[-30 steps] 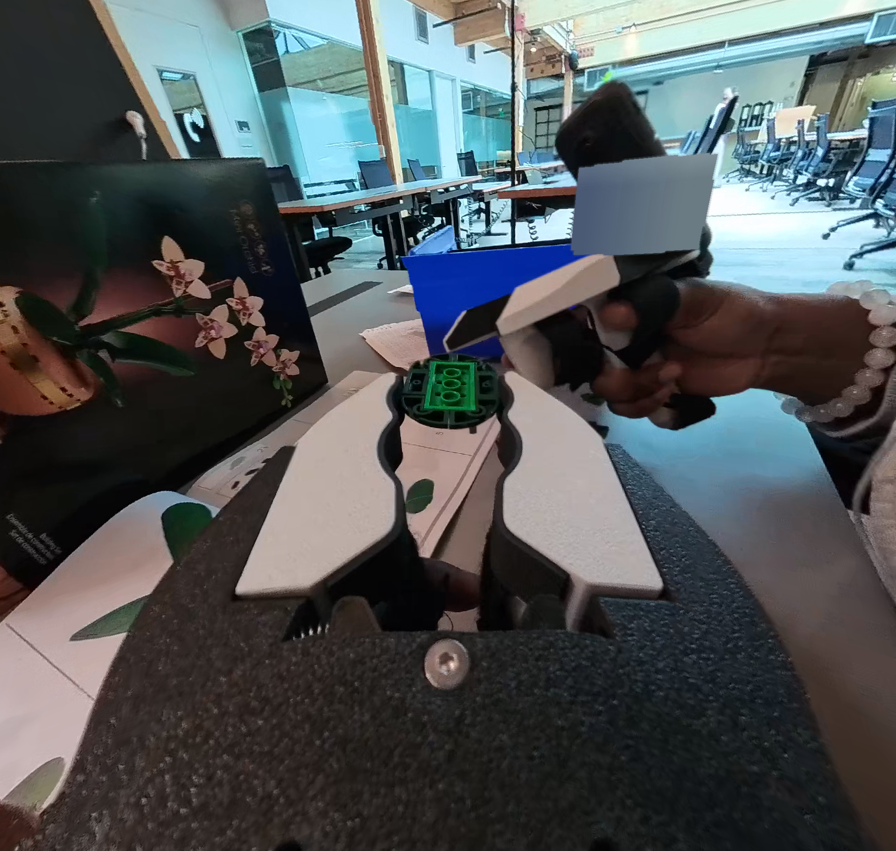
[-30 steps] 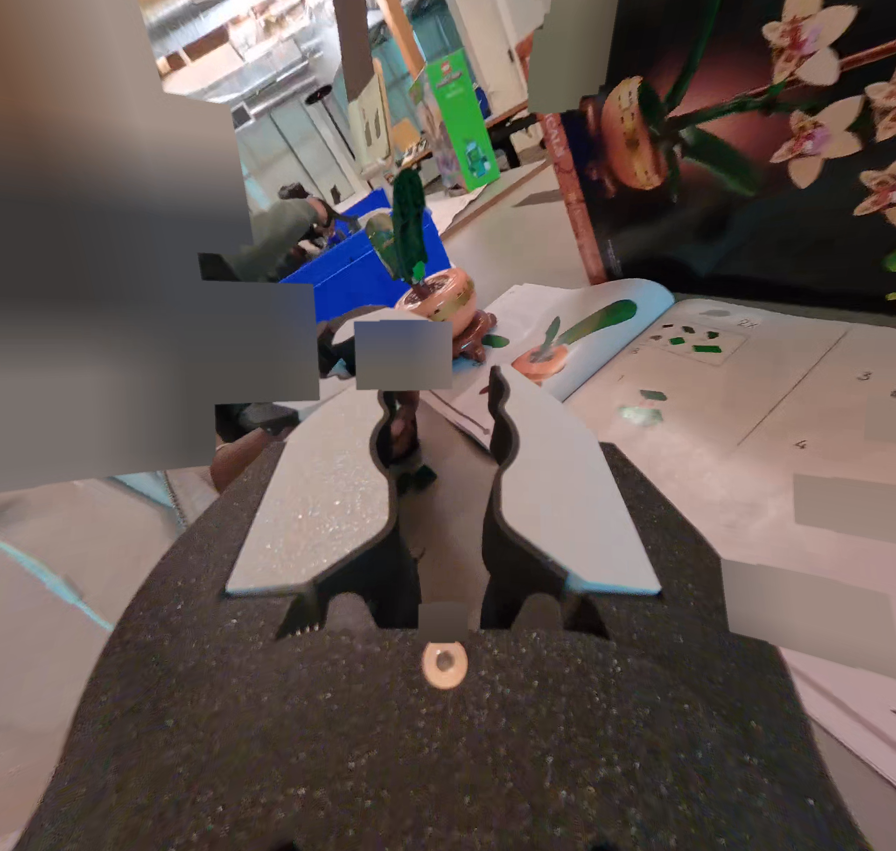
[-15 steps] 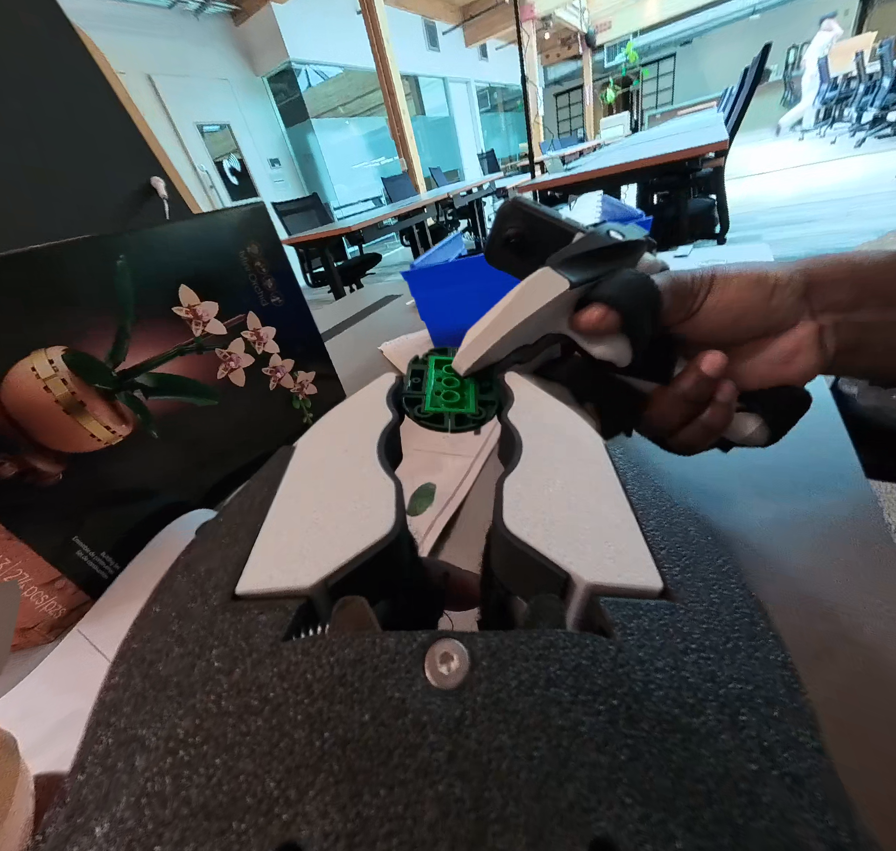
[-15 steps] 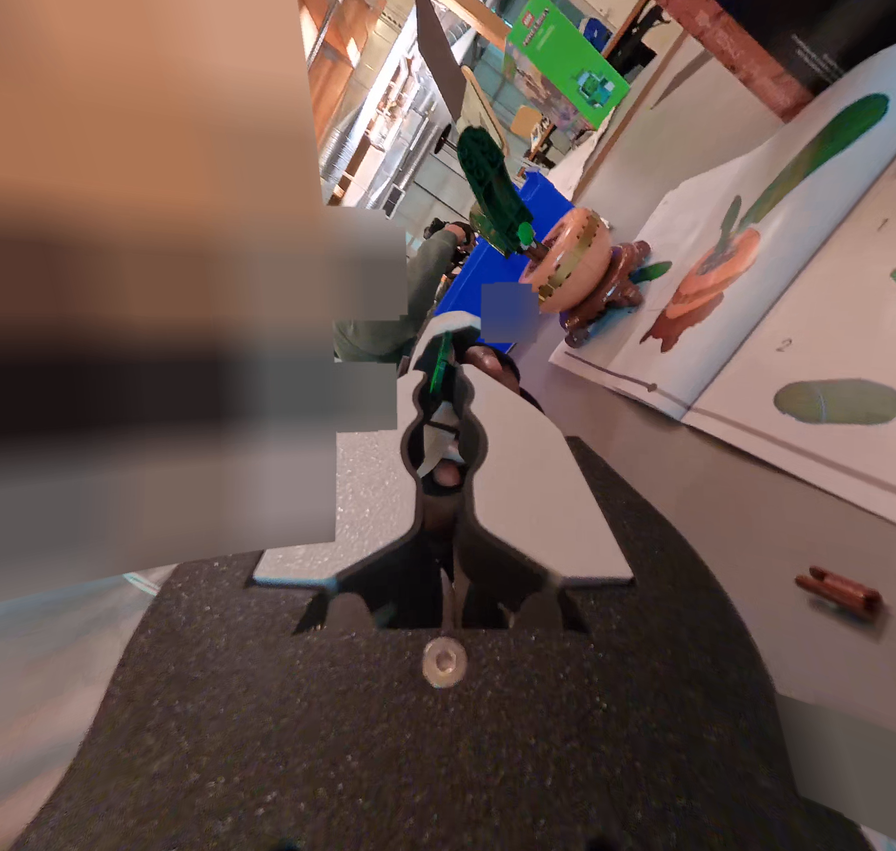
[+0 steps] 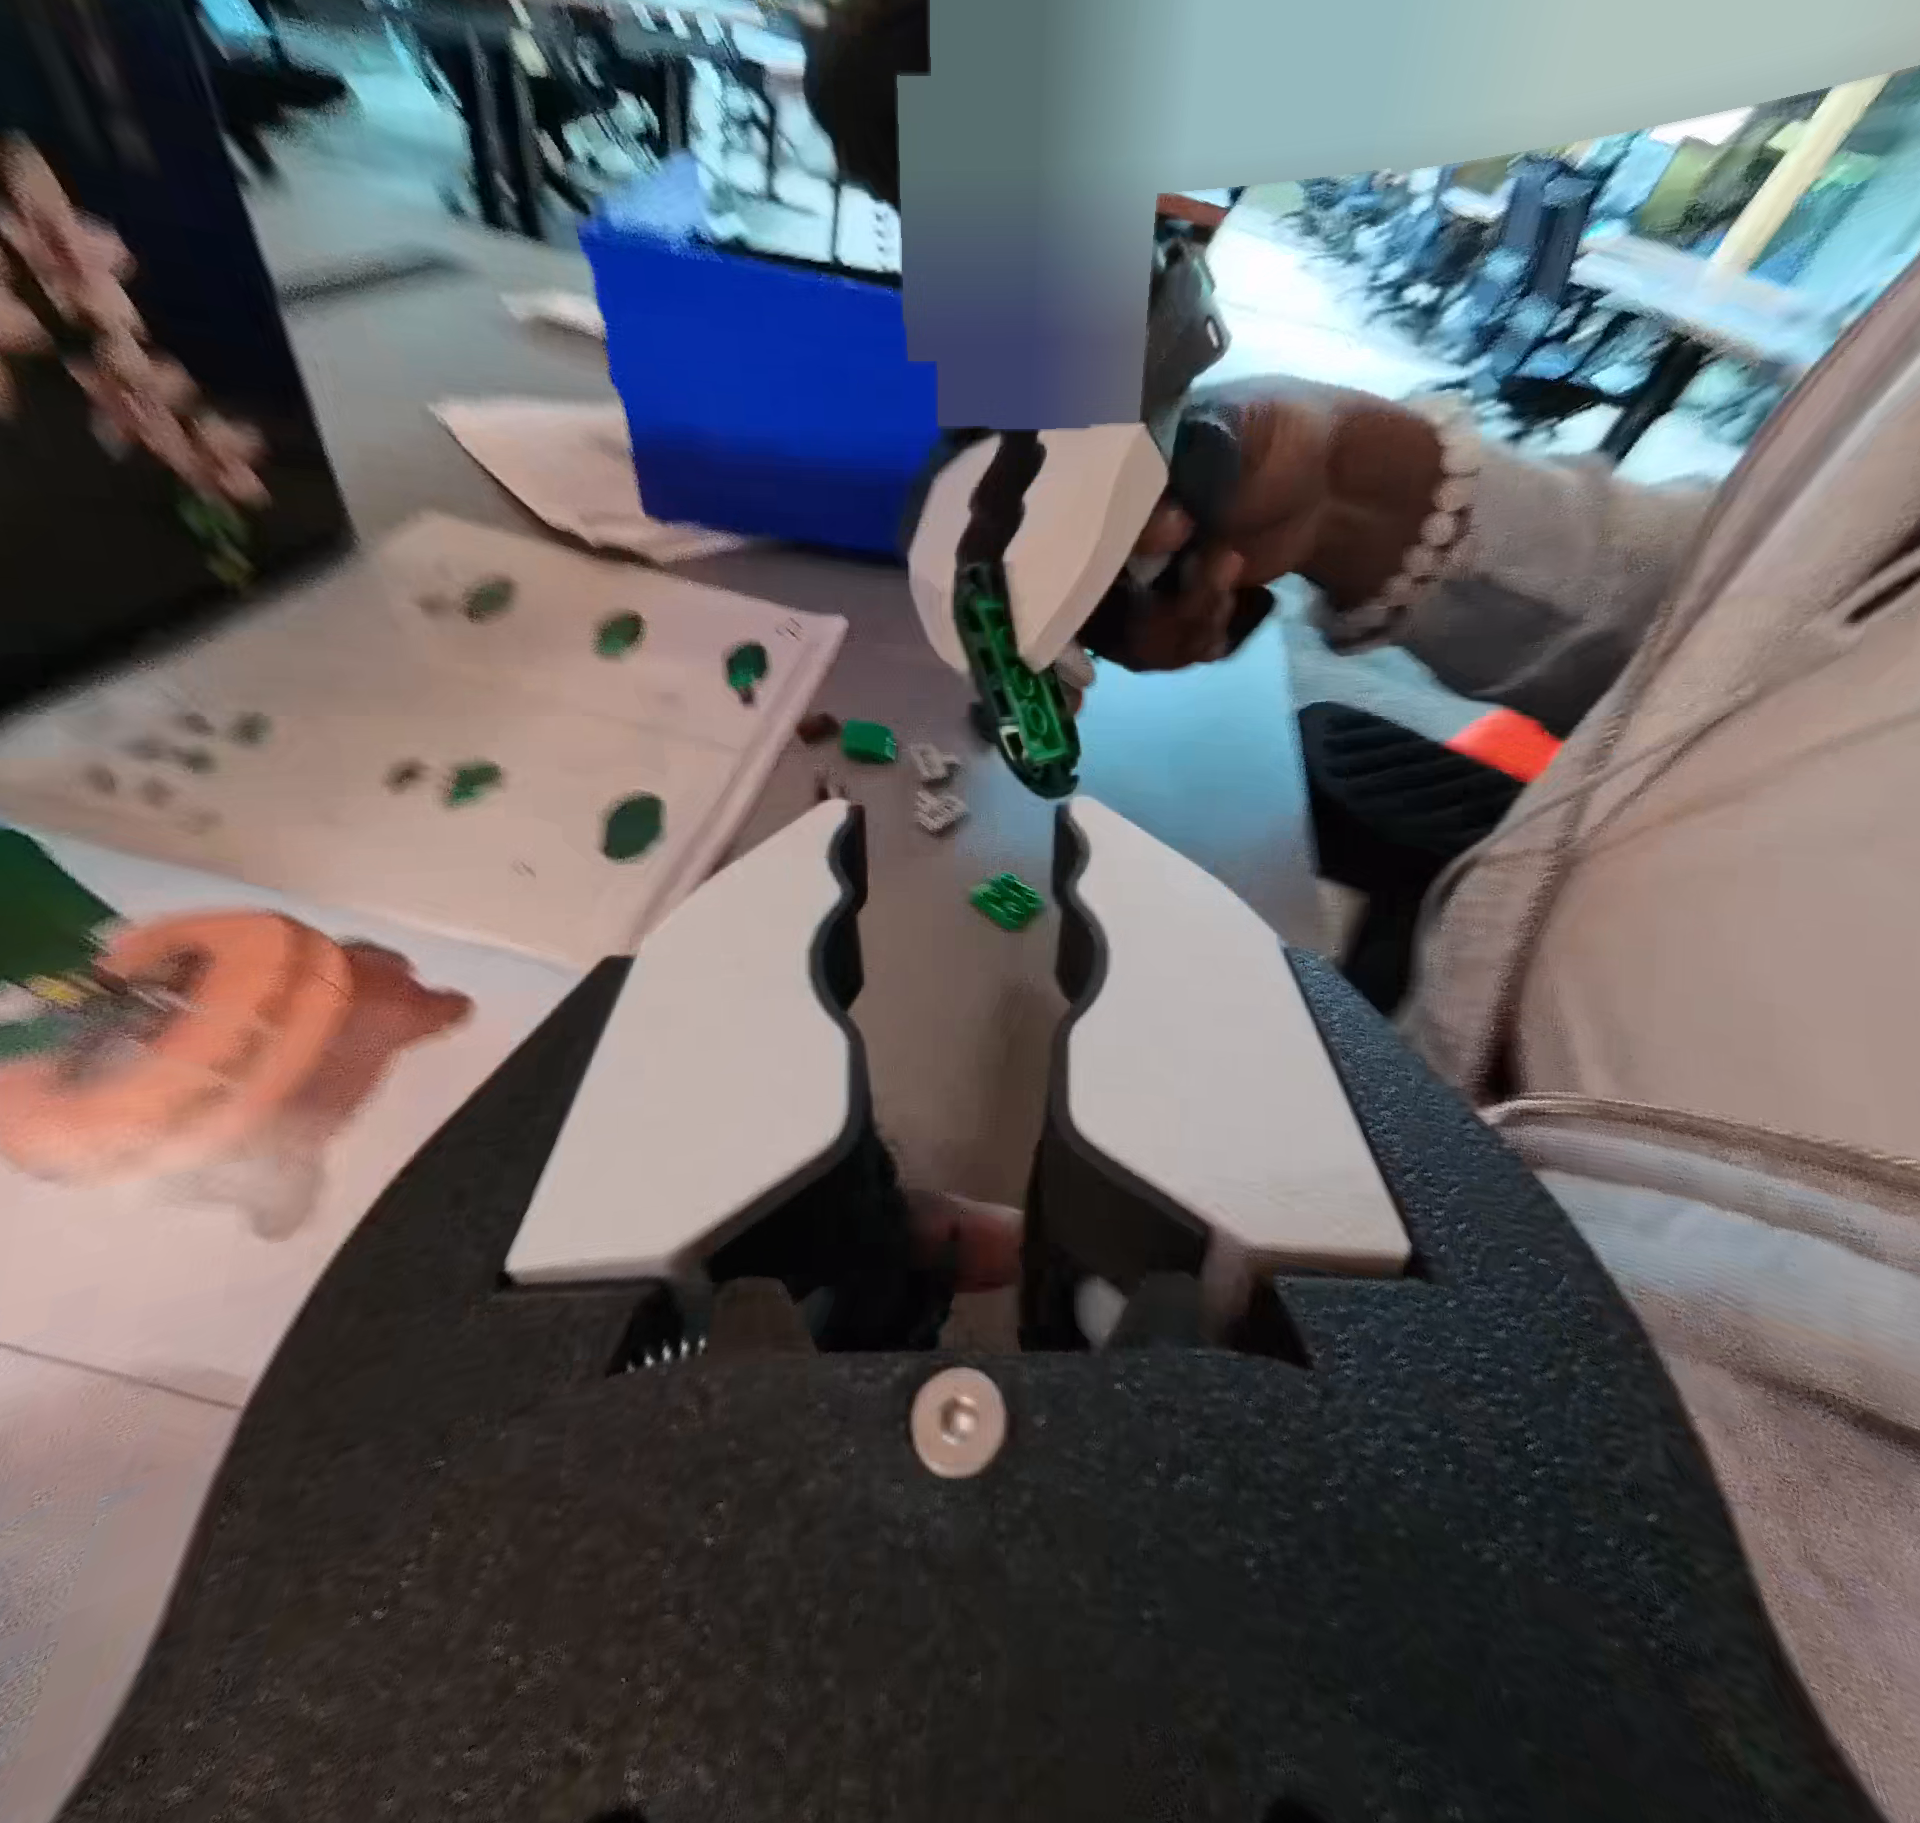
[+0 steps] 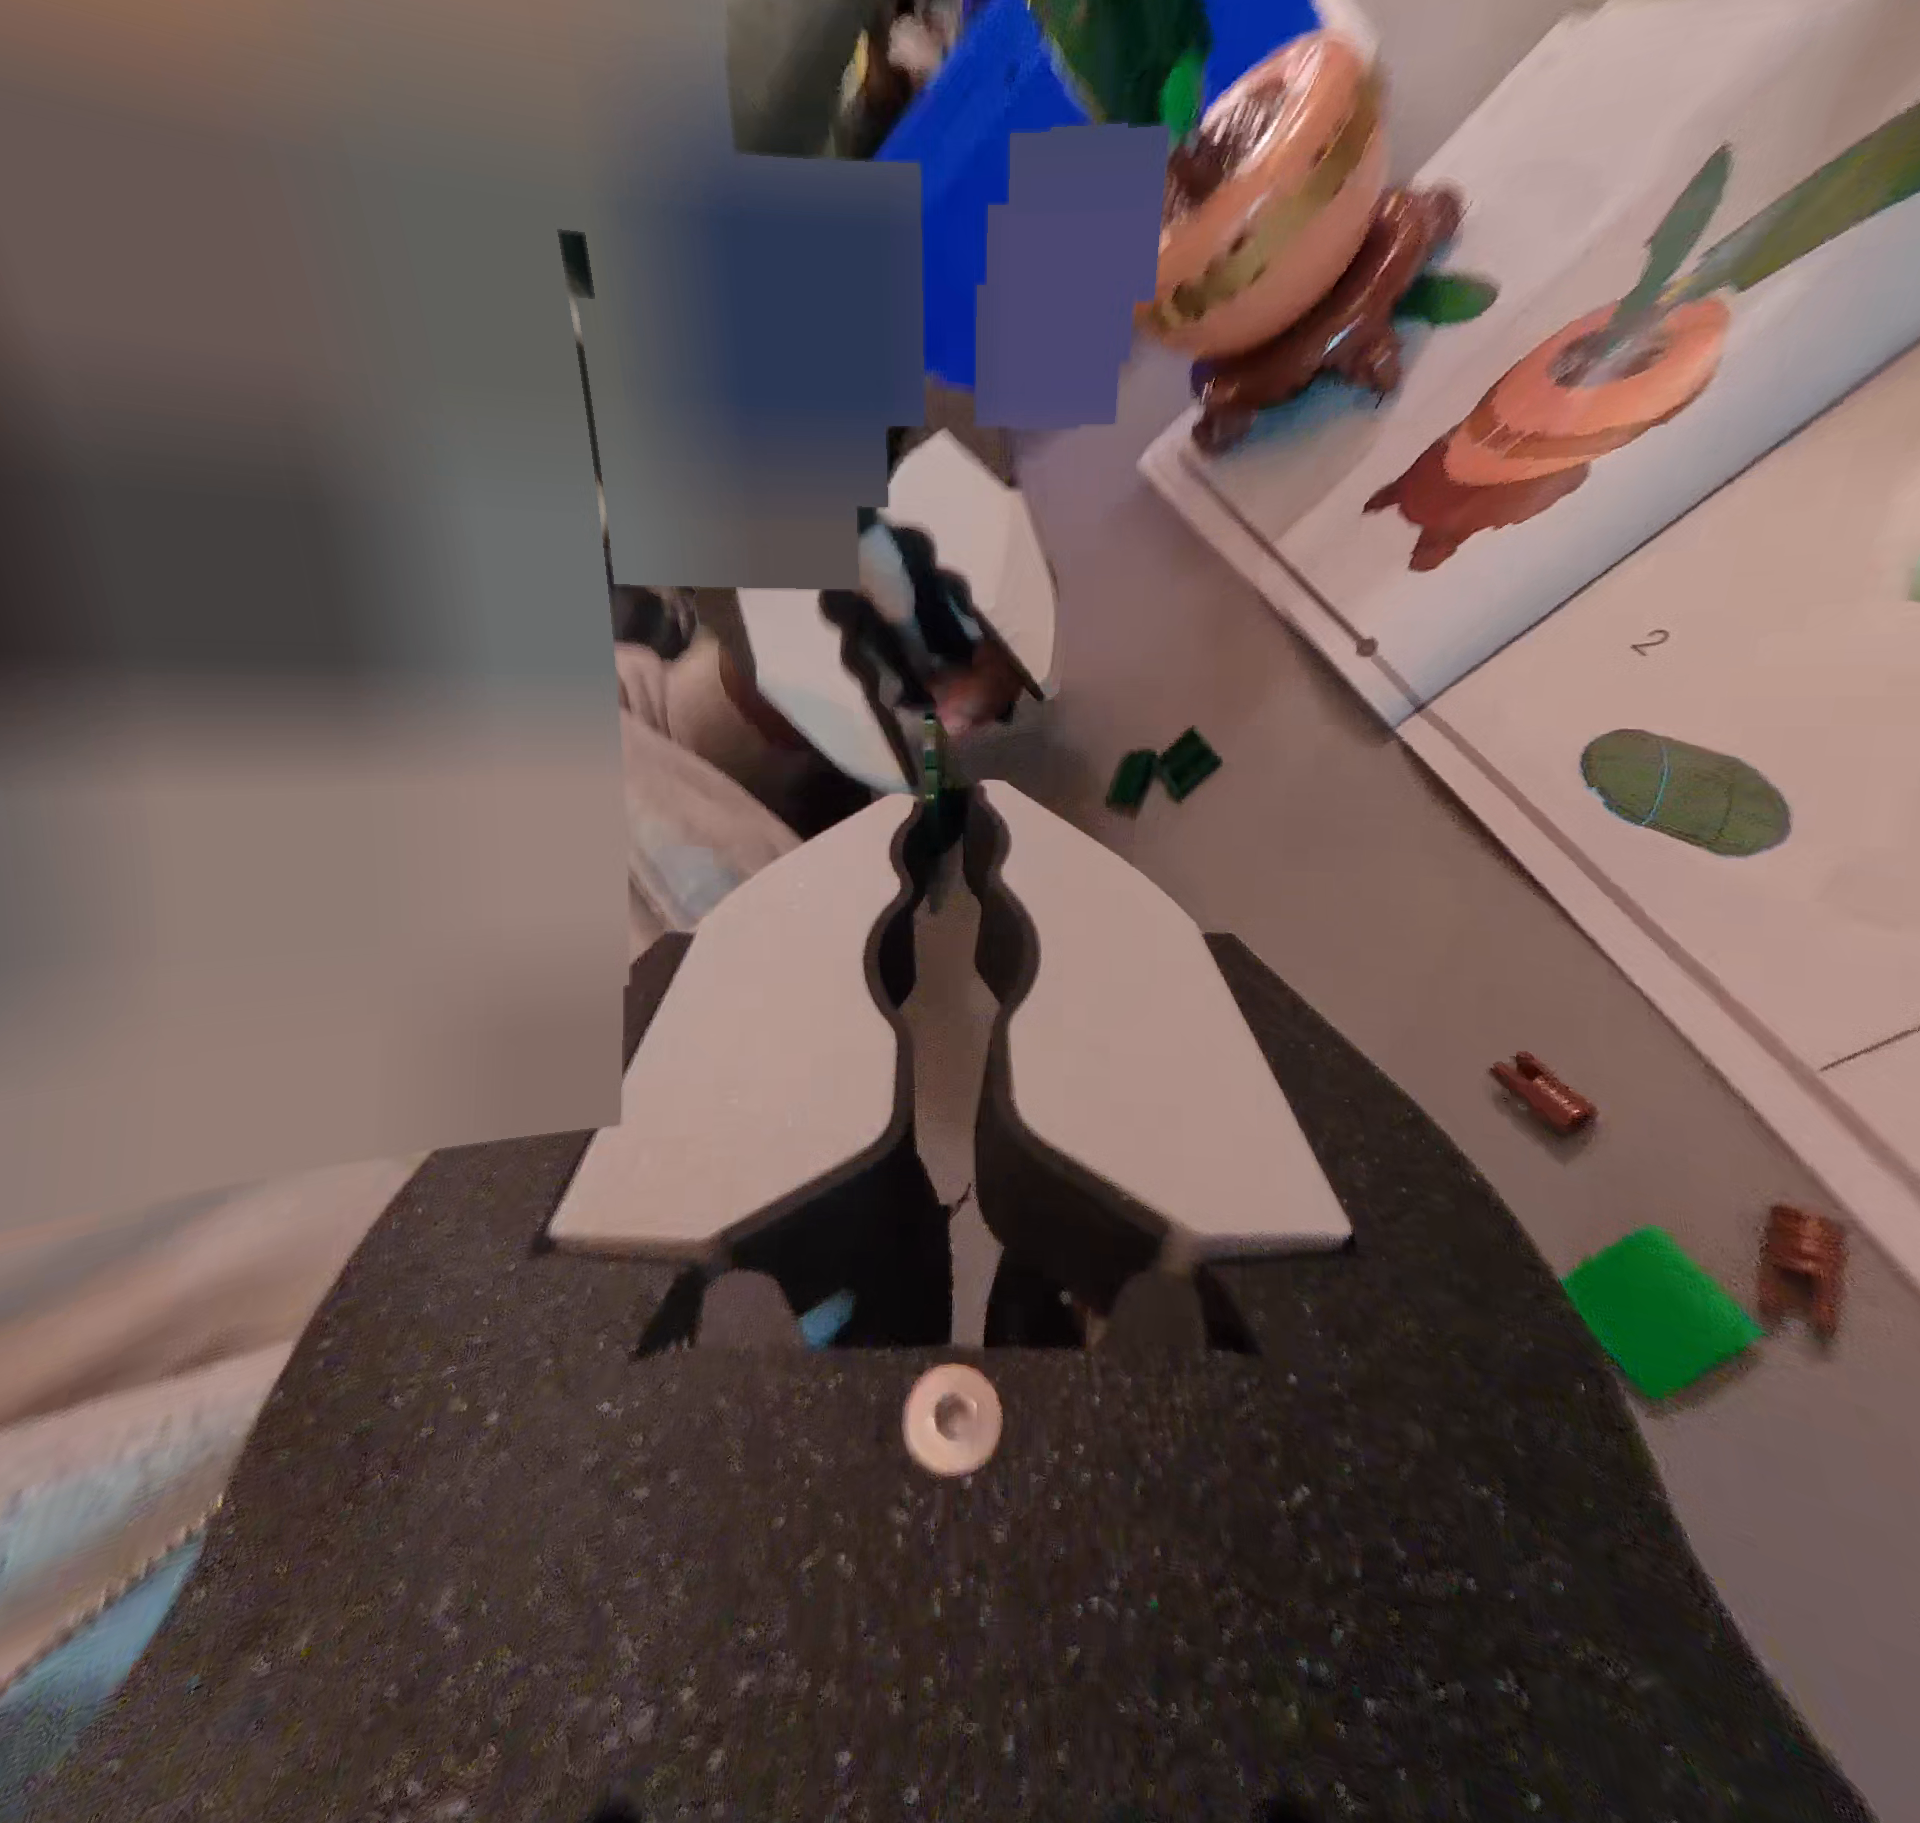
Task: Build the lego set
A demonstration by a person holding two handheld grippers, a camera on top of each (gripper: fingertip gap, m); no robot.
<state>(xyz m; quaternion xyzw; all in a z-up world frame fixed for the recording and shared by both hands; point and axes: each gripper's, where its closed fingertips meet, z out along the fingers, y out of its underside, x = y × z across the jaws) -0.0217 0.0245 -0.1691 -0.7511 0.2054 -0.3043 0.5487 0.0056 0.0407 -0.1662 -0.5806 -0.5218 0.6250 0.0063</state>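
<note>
The right hand-held gripper (image 5: pixel 1023 630) is closed narrowly on the green leaf assembly (image 5: pixel 1016 698), a dark green oval plate with a bright green plate on it. It grips only the upper end; the larger part hangs free below the fingertips, above the table (image 5: pixel 935 994). In the right wrist view the piece shows edge-on, as a thin green line between the almost closed fingers (image 6: pixel 1081 932). The left hand-held gripper (image 5: pixel 956 828) is wide and empty, just beside the hanging leaf.

The grip is small and at one end, so I judge that the leaf can turn or slip out if something pushes it. The loose green brick (image 5: pixel 1006 903) and the small grey pieces (image 5: pixel 938 786) lie directly under it; a falling leaf can scatter them. The half-built pot model (image 6: pixel 1283 246) stands on the open instruction booklet (image 5: pixel 416 724) well apart.
</note>
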